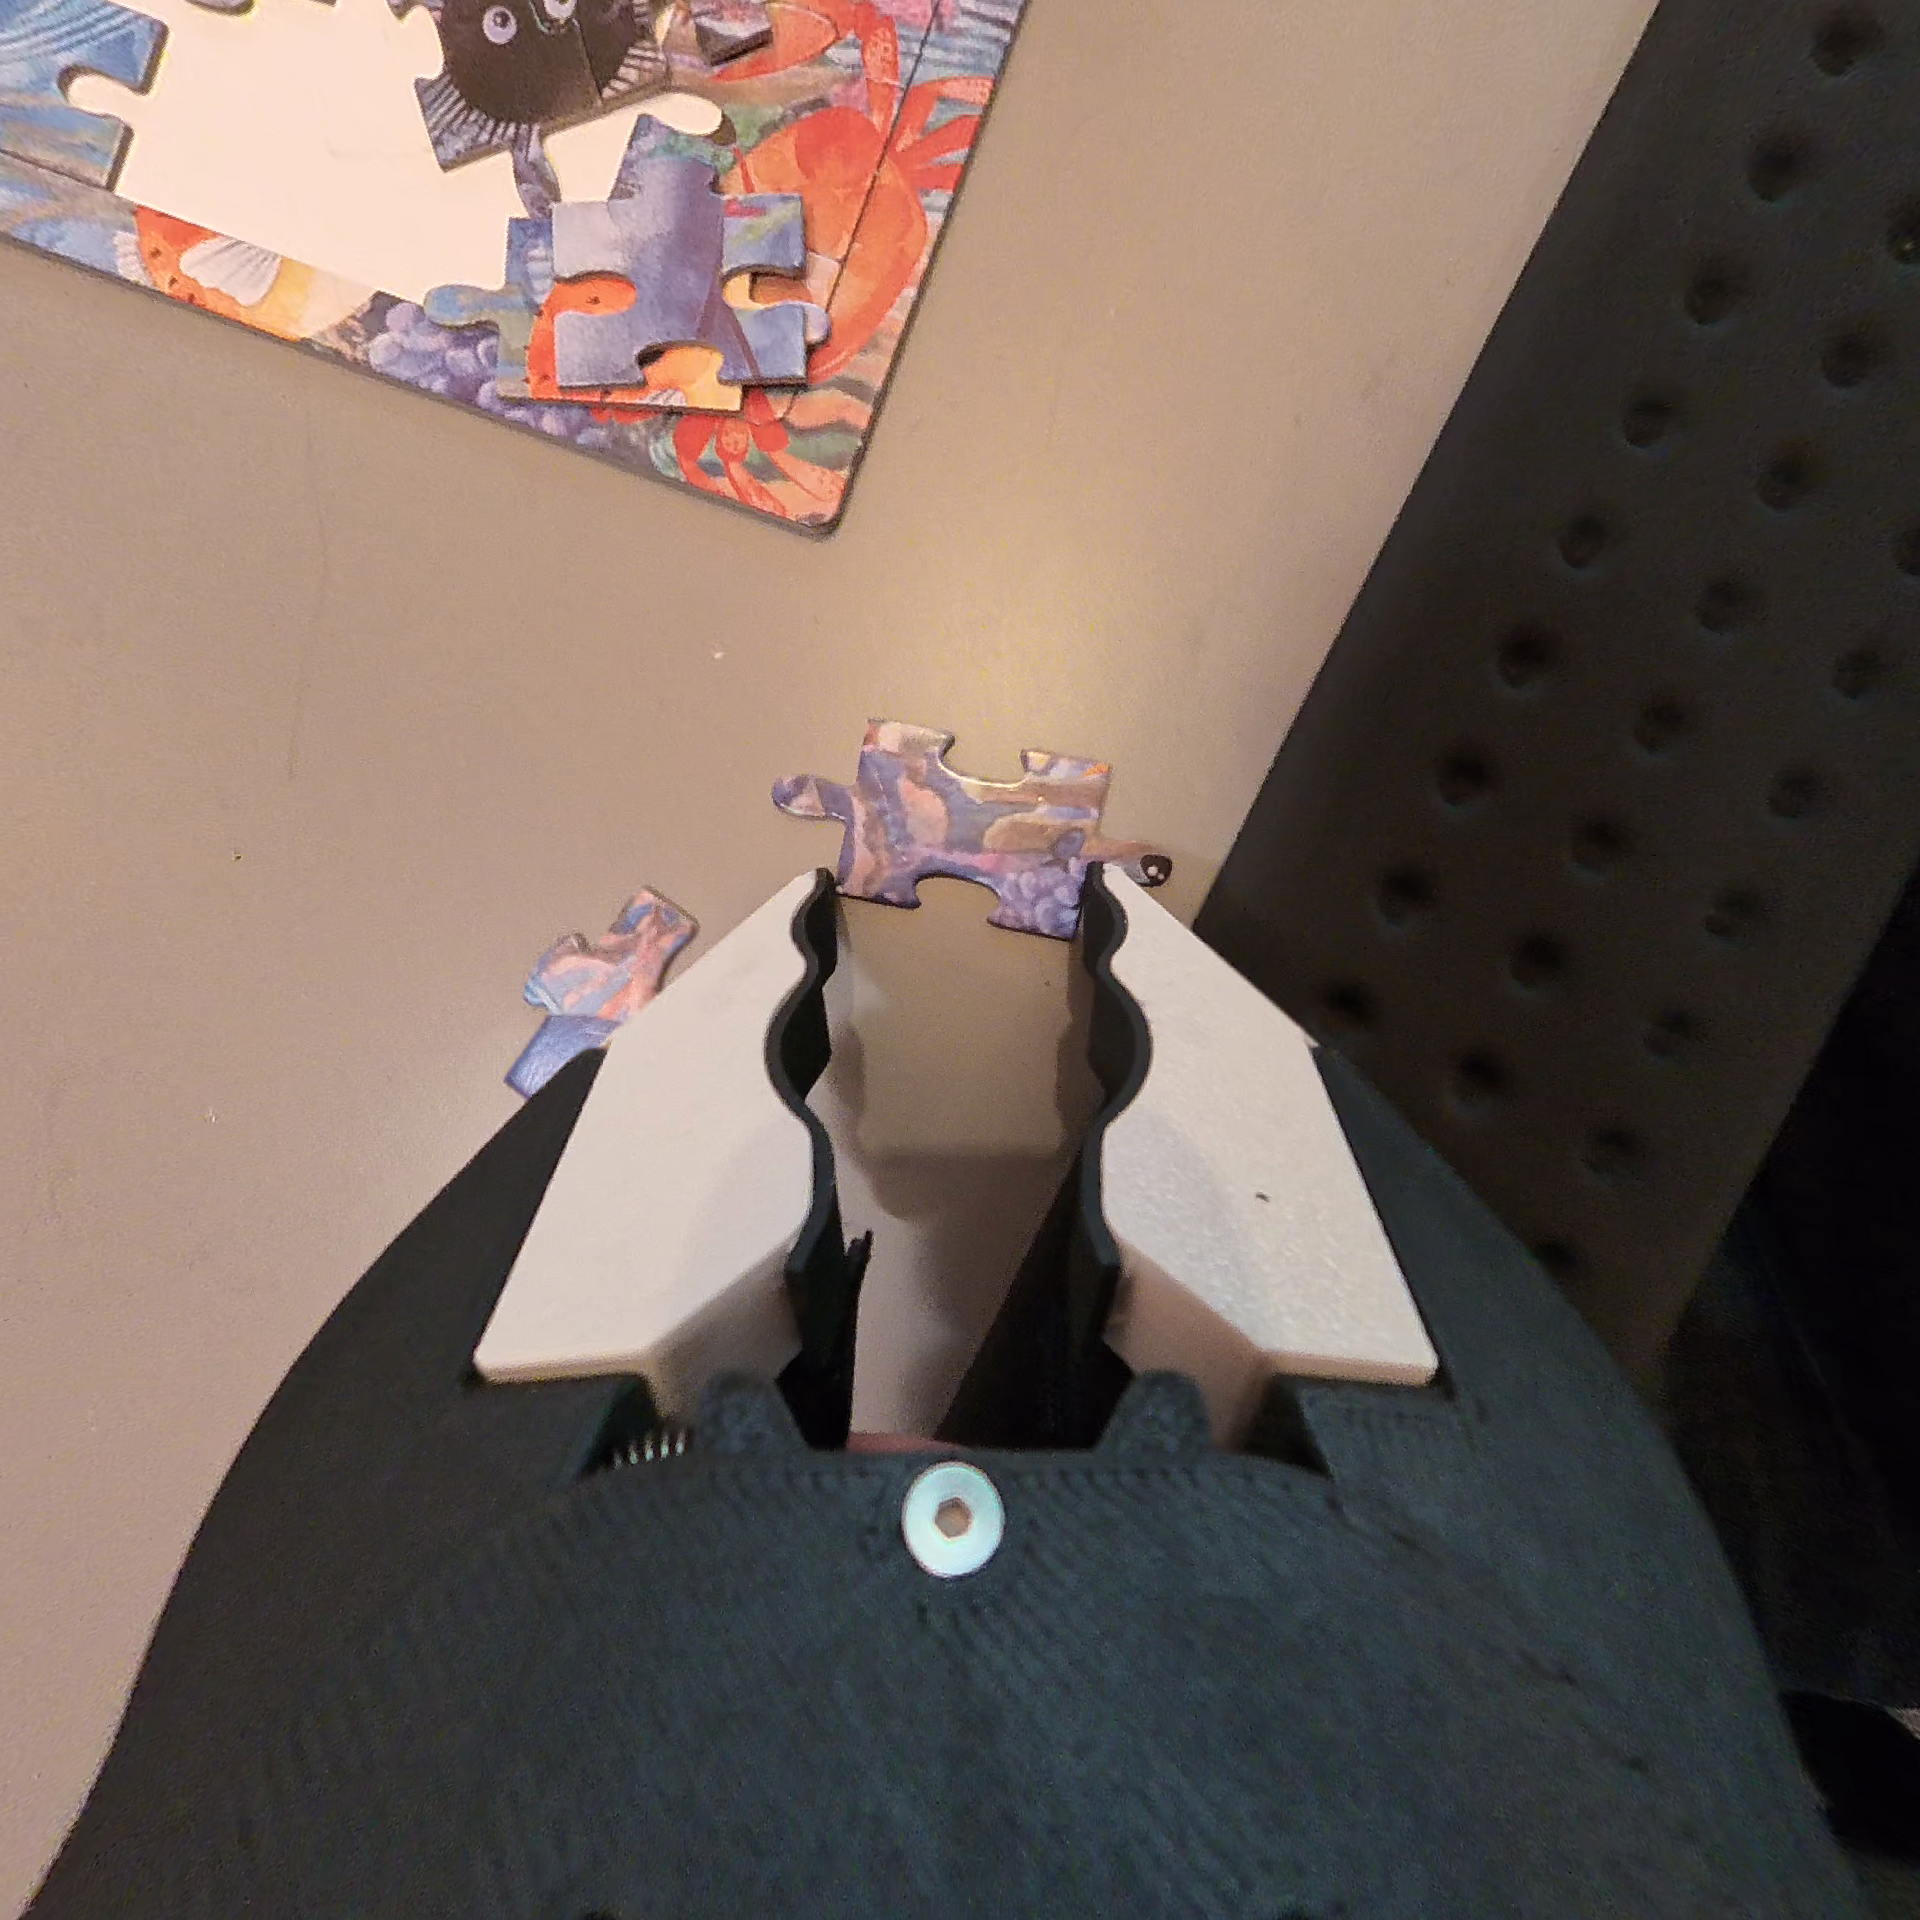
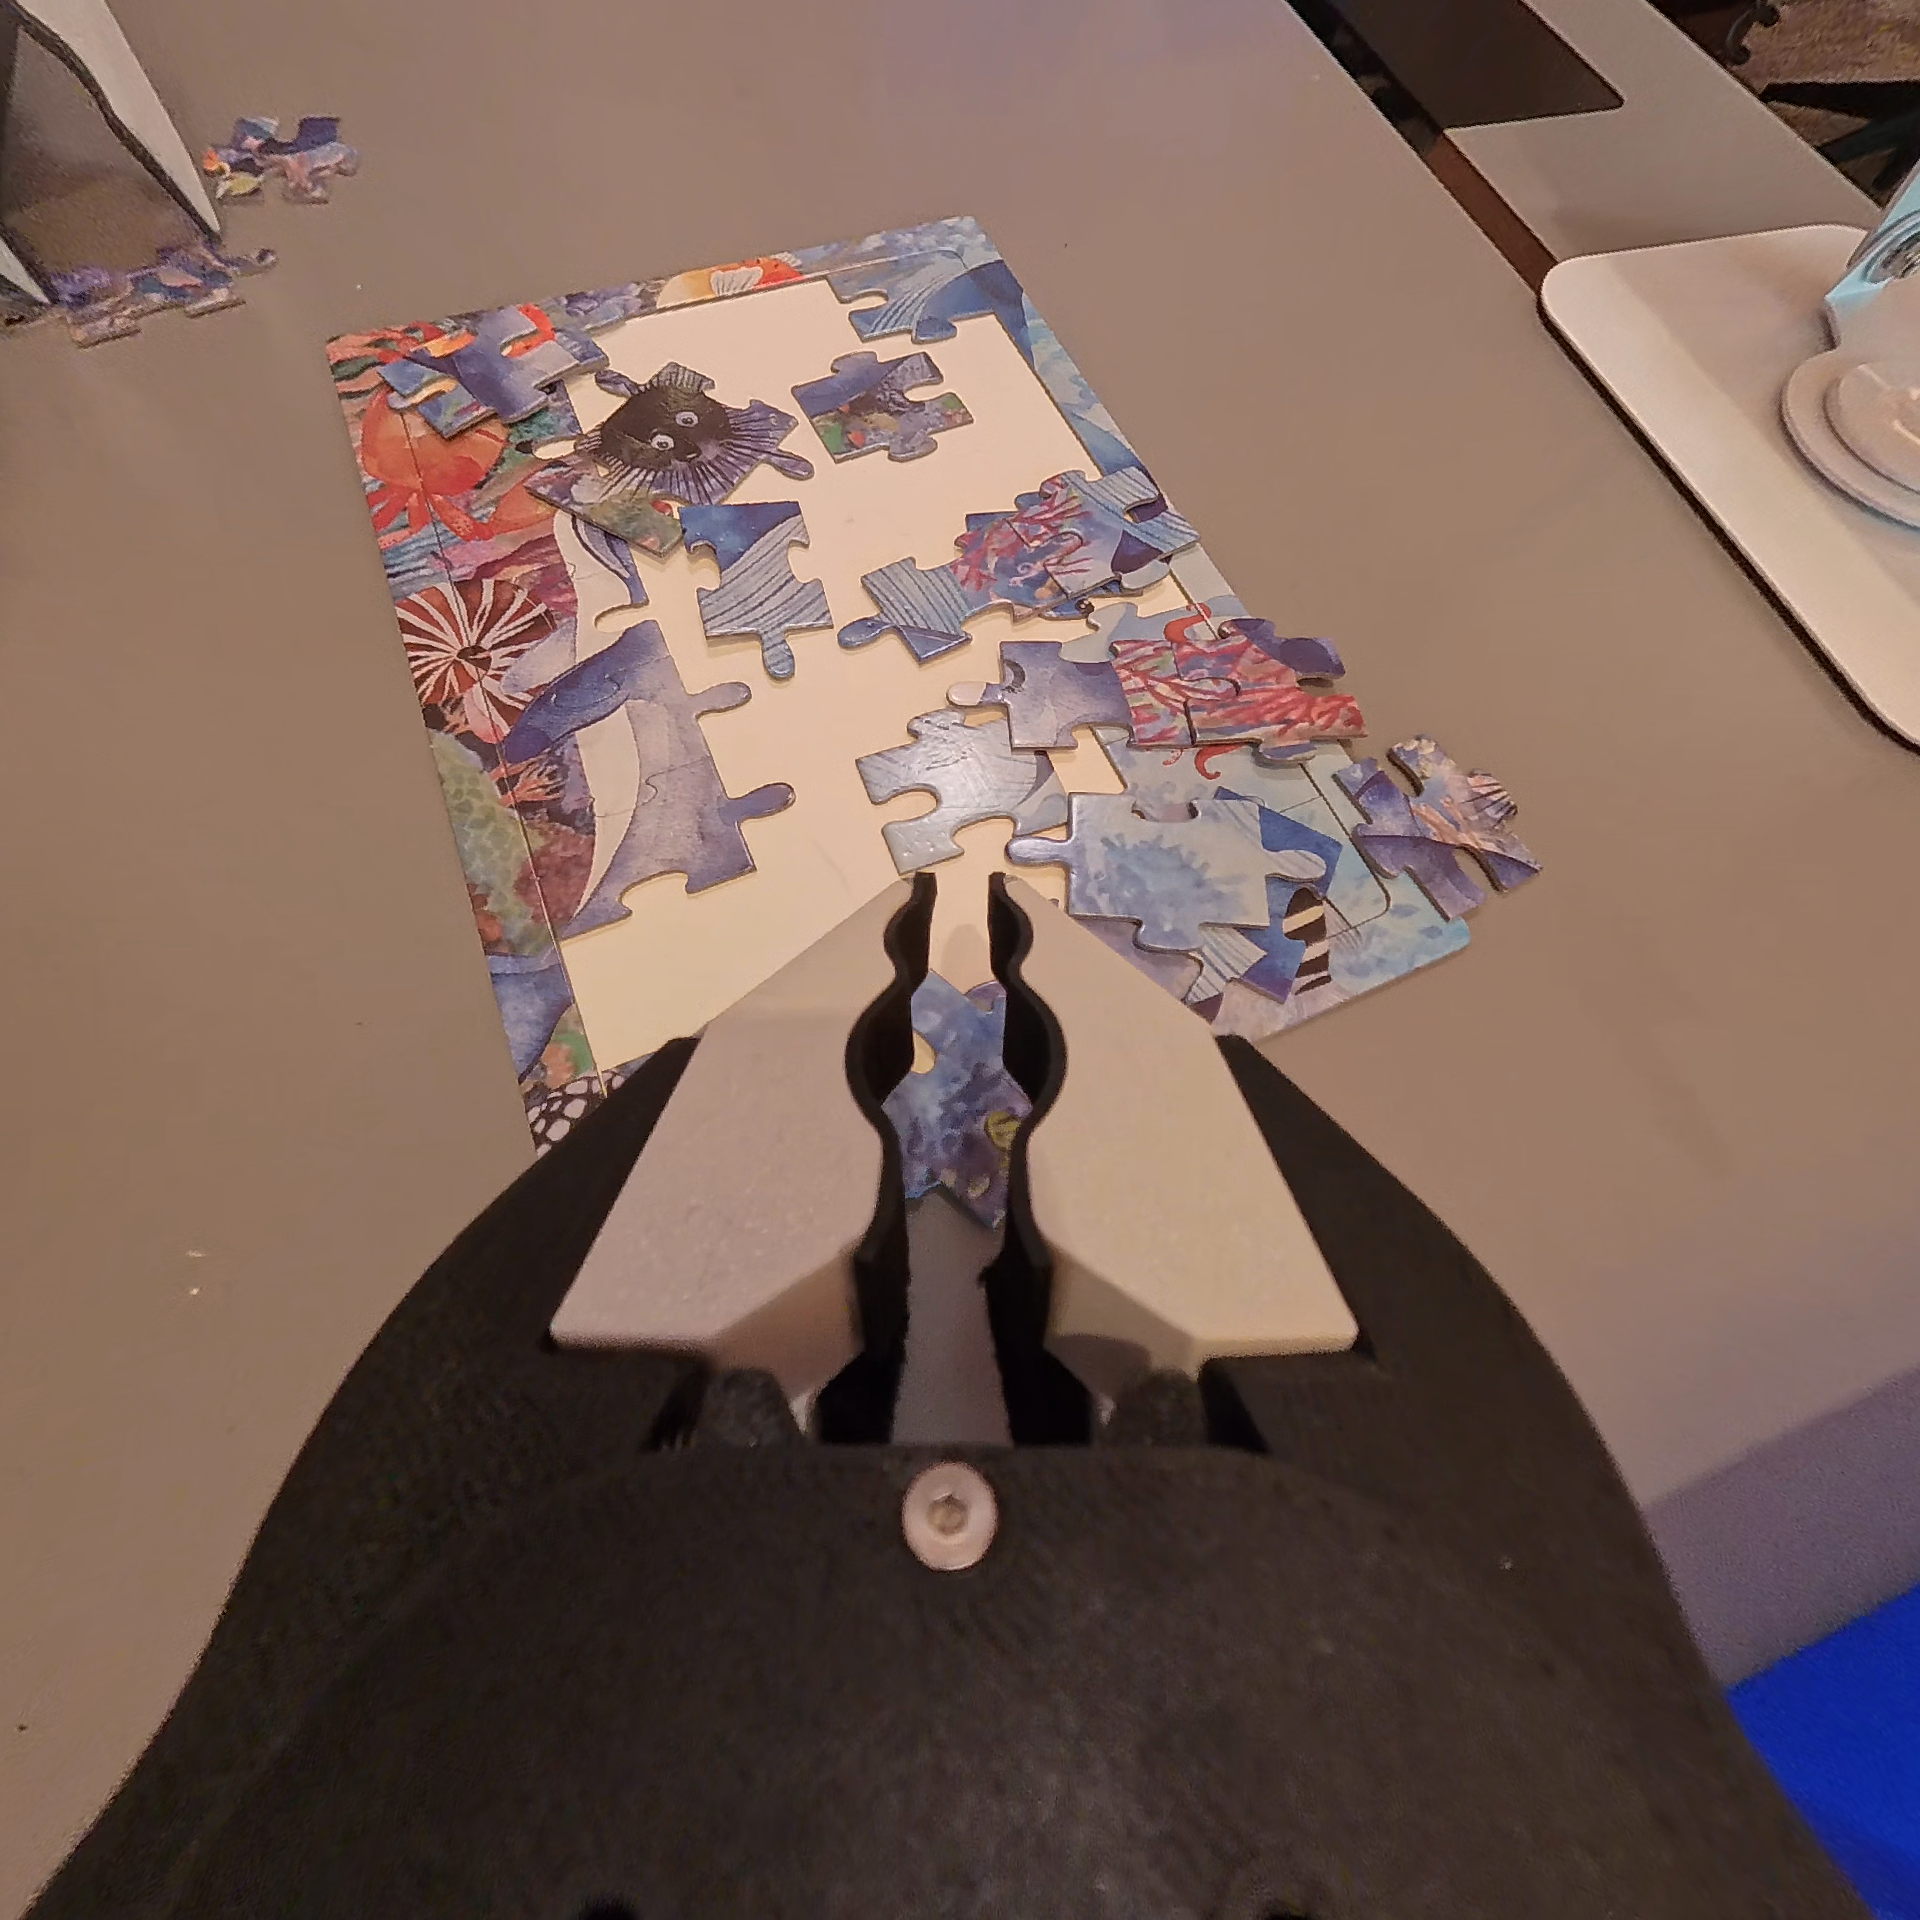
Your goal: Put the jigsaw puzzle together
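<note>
The puzzle board (image 2: 473, 831) lies on the grey table, its frame partly filled, with several loose pieces (image 2: 1164, 873) scattered on its cream middle and right side. My right gripper (image 2: 961, 883) hovers over the board's near edge. Its jaws are nearly together and a blue puzzle piece (image 2: 961, 1112) sits wedged between the pads behind the tips. My left gripper (image 1: 961, 894) is beside the board's corner (image 1: 790, 488). Its fingertips close on the two sides of a purple-blue piece (image 1: 966, 831). The left gripper also shows in the right wrist view (image 2: 114, 239).
Another loose piece (image 1: 613, 977) lies left of my left fingers, and more pieces (image 2: 281, 156) lie farther out on the table. A black perforated panel (image 1: 1610, 623) stands right of the left gripper. A white tray (image 2: 1704, 447) with a pale object sits at the right. Some 35 centimeters of space lies between my two pairs of fingers.
</note>
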Motion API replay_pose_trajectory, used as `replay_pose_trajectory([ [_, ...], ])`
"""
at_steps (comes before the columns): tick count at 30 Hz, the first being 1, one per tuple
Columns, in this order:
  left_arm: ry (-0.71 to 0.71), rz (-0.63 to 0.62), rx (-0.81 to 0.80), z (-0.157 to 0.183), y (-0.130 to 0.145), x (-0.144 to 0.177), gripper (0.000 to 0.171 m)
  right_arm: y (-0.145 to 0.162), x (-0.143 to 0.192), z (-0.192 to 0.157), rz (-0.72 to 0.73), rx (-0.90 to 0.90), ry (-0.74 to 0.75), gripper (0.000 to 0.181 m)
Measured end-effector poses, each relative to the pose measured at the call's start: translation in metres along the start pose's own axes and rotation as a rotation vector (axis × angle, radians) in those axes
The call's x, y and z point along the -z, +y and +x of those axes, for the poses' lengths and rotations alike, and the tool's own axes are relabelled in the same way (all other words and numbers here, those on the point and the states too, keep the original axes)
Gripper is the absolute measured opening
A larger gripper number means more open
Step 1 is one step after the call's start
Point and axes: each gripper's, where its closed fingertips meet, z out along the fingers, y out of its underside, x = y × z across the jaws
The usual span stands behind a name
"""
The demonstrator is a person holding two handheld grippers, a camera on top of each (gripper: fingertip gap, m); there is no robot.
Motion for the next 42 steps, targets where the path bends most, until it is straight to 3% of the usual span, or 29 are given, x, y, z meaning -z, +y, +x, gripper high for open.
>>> replay_pose_trajectory([
  [2, -0.014, 0.012, 0.012, -0.006, -0.004, -0.002, 0.045, 0.001, 0.000, 0.001, -0.001, -0.002, 0.001, 0.009],
  [4, -0.051, 0.029, 0.032, -0.017, -0.008, -0.005, 0.031, 0.001, 0.000, 0.002, 0.001, -0.005, 0.003, 0.008],
  [10, -0.114, 0.029, 0.031, -0.043, -0.018, -0.006, 0.052, 0.001, 0.002, 0.003, 0.007, -0.009, 0.002, 0.008],
  [14, -0.092, 0.120, 0.013, -0.047, -0.056, -0.010, 0.062, 0.000, 0.003, 0.004, 0.018, -0.015, 0.002, 0.008],
  [18, -0.112, 0.122, -0.032, -0.053, -0.077, -0.030, 0.061, 0.001, 0.004, 0.006, 0.014, -0.017, 0.007, 0.008],
  [26, -0.089, 0.142, -0.001, -0.054, -0.084, -0.048, 0.057, -0.001, 0.005, 0.005, 0.019, -0.015, 0.007, 0.007],
  [35, -0.075, 0.166, 0.005, -0.051, -0.088, -0.053, 0.042, 0.000, 0.005, 0.006, 0.019, -0.015, 0.007, 0.007],
  [38, -0.097, 0.175, 0.002, -0.053, -0.089, -0.051, 0.024, 0.000, 0.005, 0.006, 0.019, -0.015, 0.006, 0.007],
  [42, -0.099, 0.170, -0.001, -0.052, -0.087, -0.053, 0.019, -0.001, 0.005, 0.006, 0.022, -0.016, 0.007, 0.007],
])
